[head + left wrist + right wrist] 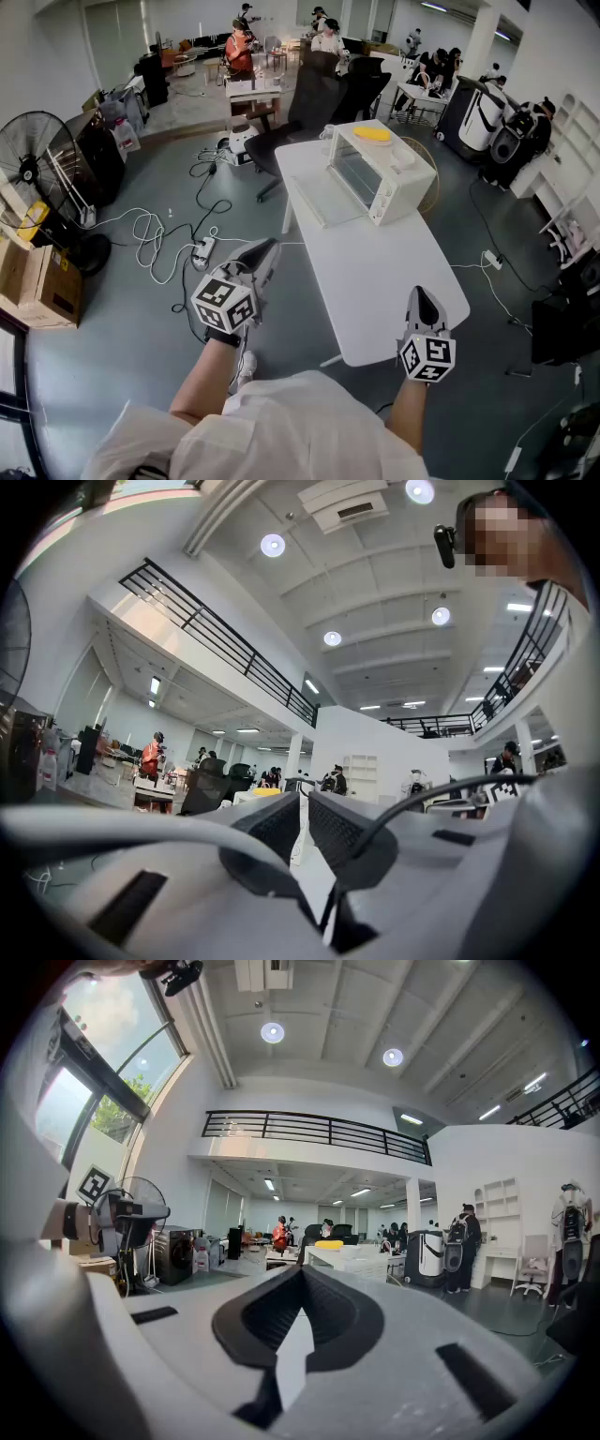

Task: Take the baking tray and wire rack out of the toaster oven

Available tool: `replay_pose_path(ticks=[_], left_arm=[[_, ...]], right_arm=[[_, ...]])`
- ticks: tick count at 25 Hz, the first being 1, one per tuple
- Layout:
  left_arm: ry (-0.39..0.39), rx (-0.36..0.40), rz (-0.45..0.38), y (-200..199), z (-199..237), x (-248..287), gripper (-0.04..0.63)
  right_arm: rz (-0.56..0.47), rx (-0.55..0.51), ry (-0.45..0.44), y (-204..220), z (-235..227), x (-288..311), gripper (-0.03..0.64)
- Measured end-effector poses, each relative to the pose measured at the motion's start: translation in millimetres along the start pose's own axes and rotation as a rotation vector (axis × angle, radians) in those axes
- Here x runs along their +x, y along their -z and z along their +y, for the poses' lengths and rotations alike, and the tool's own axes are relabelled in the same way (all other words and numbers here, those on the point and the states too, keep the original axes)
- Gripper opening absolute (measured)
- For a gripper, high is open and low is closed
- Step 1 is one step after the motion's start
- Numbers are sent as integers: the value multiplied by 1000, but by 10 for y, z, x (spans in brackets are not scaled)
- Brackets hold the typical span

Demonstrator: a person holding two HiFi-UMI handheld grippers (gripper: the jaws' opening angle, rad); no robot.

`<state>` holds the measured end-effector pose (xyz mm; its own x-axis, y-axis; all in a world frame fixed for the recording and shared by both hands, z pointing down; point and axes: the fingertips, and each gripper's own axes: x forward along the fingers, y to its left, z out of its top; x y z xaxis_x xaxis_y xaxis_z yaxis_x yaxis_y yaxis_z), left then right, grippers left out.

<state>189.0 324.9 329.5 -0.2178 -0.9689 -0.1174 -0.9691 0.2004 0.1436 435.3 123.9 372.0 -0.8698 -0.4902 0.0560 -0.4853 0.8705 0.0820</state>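
The oven (380, 173) sits well ahead on the table (375, 281), with left gripper (266, 250) and right gripper (419, 297) both closed and empty.

A glossy grey floor (122, 309) fills most of the head view, with a long white table (375, 281) running up the centre. At the left edge stand a black pedestal fan (37, 173) and cardboard boxes (42, 286). White cables (155, 234) loop across the floor to a power strip (203, 251). Black office chairs (309, 98) sit beyond the table's far end, and white shelving (577, 141) lines the right edge. In the right gripper view, a tall window (103, 1063) fills the upper left, a black-railed mezzanine (309, 1133) crosses the centre, and round ceiling lights (273, 1032) glow above it.
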Motion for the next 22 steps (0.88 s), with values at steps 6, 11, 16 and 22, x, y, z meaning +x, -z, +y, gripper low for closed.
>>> replay_pose_path(ticks=[6,11,16,22], left_arm=[[5,1,4,11,-27,-5,28],[11,-1,11,43,-70,4,28],[24,1,14,37,-105,5,28],[46,1,21,51,-166,15,28]], right_arm=[[1,-4,-1,18,1,-17,1],[3,-8,2,29,-41,-39,0],[-2,2,-12,23,-38,-79,2],[-21,45,-28,38,-32,-162,3]])
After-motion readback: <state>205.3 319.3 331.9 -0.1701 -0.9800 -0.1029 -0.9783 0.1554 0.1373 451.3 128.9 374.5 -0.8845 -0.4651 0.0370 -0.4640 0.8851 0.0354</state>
